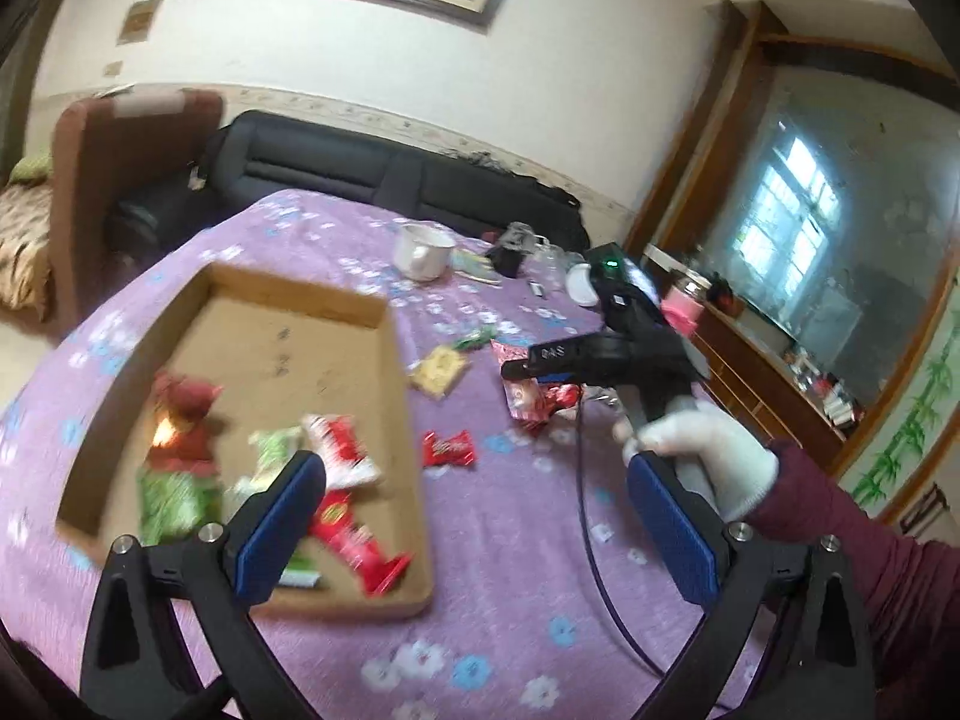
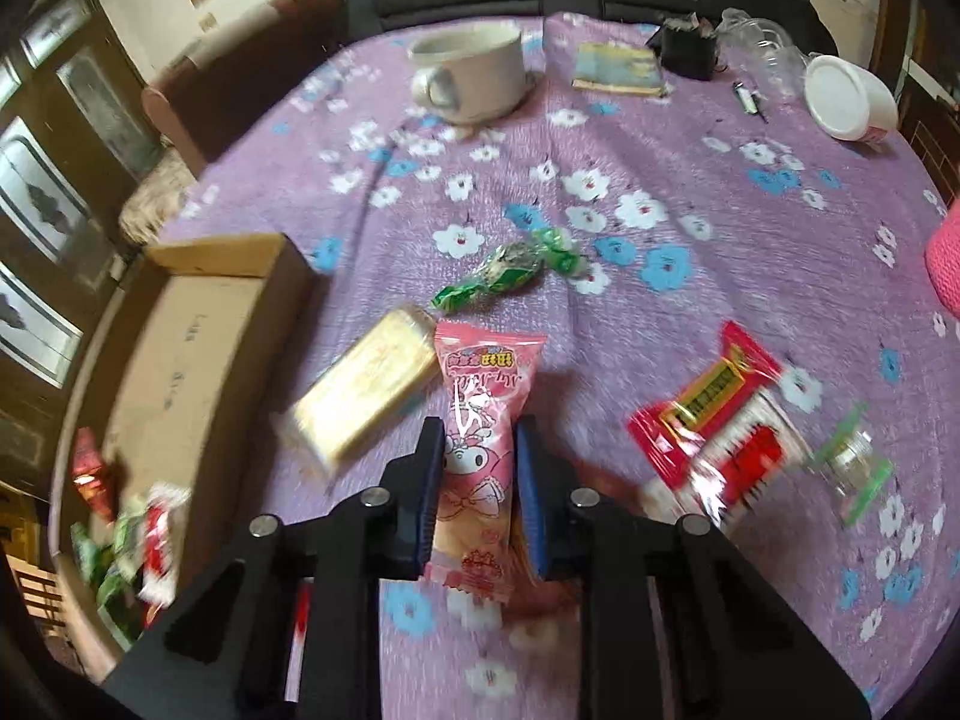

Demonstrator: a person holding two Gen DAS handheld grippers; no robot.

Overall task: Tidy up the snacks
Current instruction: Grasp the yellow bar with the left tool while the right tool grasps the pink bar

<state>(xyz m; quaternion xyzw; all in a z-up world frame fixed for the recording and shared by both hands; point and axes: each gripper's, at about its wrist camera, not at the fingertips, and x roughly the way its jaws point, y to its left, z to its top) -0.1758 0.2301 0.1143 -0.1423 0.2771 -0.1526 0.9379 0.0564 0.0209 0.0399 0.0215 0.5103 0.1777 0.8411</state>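
My right gripper point(image 2: 480, 438) is shut on a pink snack packet point(image 2: 477, 450) printed with a cartoon rabbit, low over the purple flowered tablecloth point(image 2: 660, 276). Beside it lie a yellow wafer pack point(image 2: 369, 396), a green candy point(image 2: 507, 273) and a red packet point(image 2: 714, 420). My left gripper point(image 1: 474, 480) is open and empty, above the near edge of a shallow cardboard box point(image 1: 288, 354) holding several red and green snacks. In the left wrist view the right gripper point(image 1: 540, 366) hovers over a red packet point(image 1: 528, 402), a gloved hand point(image 1: 702, 450) on its handle. A red candy point(image 1: 449, 449) lies outside the box.
A white mug point(image 2: 471, 69), a small book point(image 2: 618, 69), a black object point(image 2: 687, 48), clear plastic point(image 2: 762, 54) and a white lidded tub point(image 2: 849, 99) stand at the table's far side. A dark sofa point(image 1: 384, 162) runs behind the table. A clear green-edged wrapper point(image 2: 852, 459) lies right.
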